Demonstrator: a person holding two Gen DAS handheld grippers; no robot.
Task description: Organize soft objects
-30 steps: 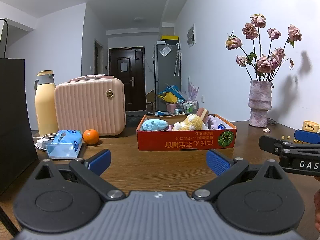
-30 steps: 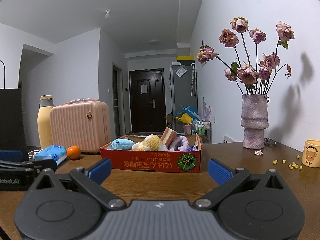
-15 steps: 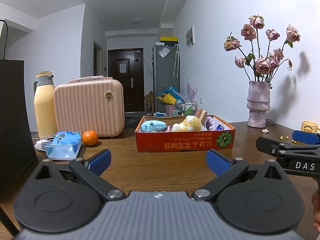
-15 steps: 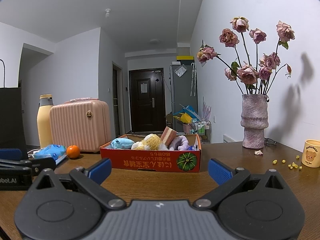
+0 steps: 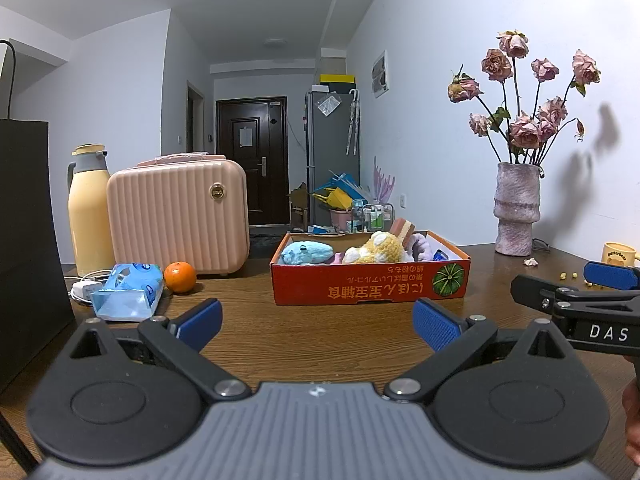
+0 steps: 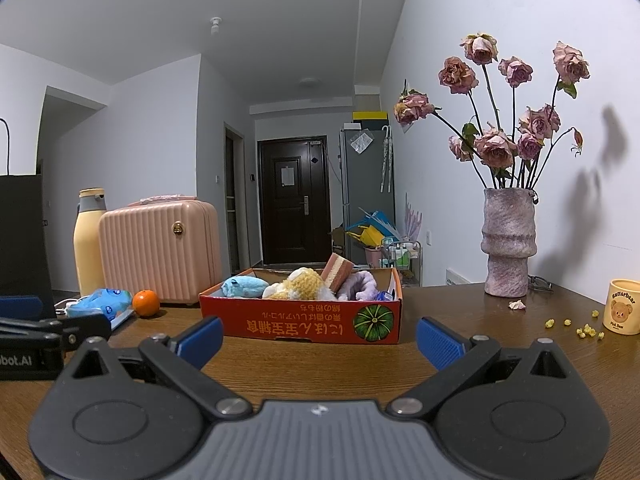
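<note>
We look across a brown wooden table (image 5: pixel 320 344), the largest thing before us. On its far left stands a pink ribbed case (image 5: pixel 178 216) with a cream flask (image 5: pixel 89 210) beside it. Toward the right wall a rough pink vase (image 6: pixel 507 242) holds dried roses (image 6: pixel 516 112).

In the middle of the table sits the red cardboard box (image 6: pixel 300 322), printed with a green pumpkin on its front wall. The soft objects lie inside it: a blue plush (image 6: pixel 244 287) at the left end, a yellow plush (image 6: pixel 304 282) in the middle, a pink and cream sponge block (image 6: pixel 337 272) leaning upright behind that, and a lilac plush (image 6: pixel 360 286) toward the right.

Our left gripper (image 5: pixel 316 322) hovers low over the table, well short of the box, its blue-padded fingers (image 5: pixel 200 316) spread wide with nothing between them. Our right gripper (image 6: pixel 318 334) is held the same way, near the front of the box, fingers far apart and empty.

Left of the box lie a blue tissue pack (image 5: pixel 128 292) and, just beside it, an orange (image 5: pixel 180 277). A cream bear mug (image 6: pixel 622 306) stands at the right edge, with small yellow crumbs (image 6: pixel 580 328) scattered near it.
</note>
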